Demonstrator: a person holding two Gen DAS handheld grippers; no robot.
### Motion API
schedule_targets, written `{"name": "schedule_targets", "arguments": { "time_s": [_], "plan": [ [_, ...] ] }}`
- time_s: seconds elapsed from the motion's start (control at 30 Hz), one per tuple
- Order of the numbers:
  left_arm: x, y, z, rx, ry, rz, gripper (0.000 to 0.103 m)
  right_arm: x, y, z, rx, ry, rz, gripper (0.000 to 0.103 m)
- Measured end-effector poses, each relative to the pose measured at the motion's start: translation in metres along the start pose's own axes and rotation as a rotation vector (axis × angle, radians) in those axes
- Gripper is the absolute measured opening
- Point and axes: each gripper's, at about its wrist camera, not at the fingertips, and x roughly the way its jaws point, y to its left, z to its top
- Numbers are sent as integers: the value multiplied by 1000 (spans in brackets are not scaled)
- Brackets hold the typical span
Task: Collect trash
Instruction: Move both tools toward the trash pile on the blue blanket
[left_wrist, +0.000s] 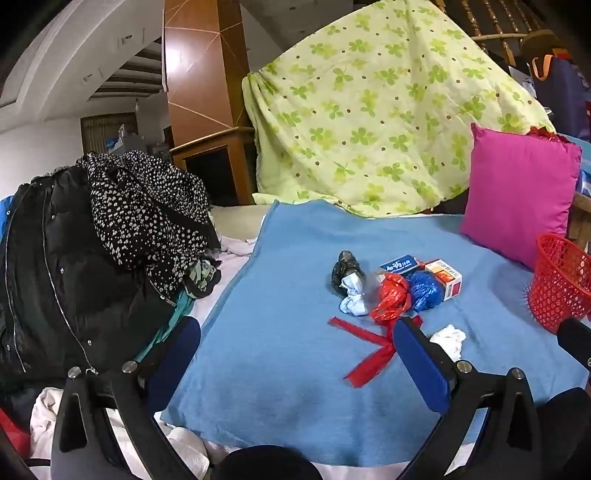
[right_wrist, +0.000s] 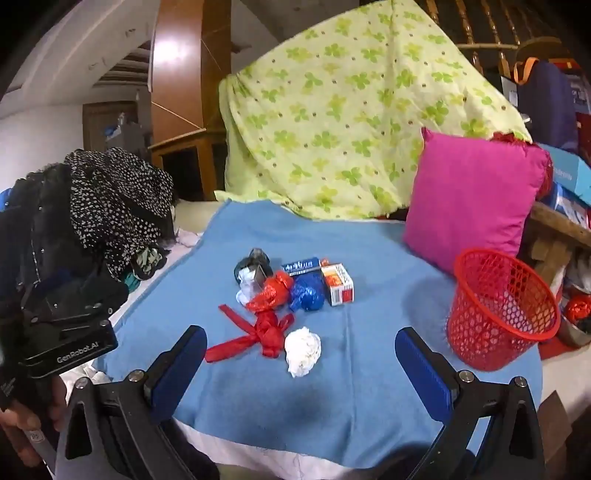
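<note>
Trash lies in a heap on the blue blanket: a white paper ball, a red plastic bag with long ties, a second red wad, a blue plastic wad, a black wad, a blue box and an orange-white carton. A red mesh basket stands upright to the right. My right gripper is open and empty just in front of the paper ball. My left gripper is open and empty, left of the heap; the basket shows at its right.
A magenta pillow leans behind the basket. A green flowered quilt is draped at the back. A pile of dark clothes lies left of the blanket. Boxes and a wooden shelf stand at the far right.
</note>
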Motion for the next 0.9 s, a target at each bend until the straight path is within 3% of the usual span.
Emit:
{"name": "schedule_targets", "arguments": {
  "time_s": [0.9],
  "plan": [
    [14,-2,-11,1,46,-14,103,29,1,-9,34,85,-13,103]
  ]
}}
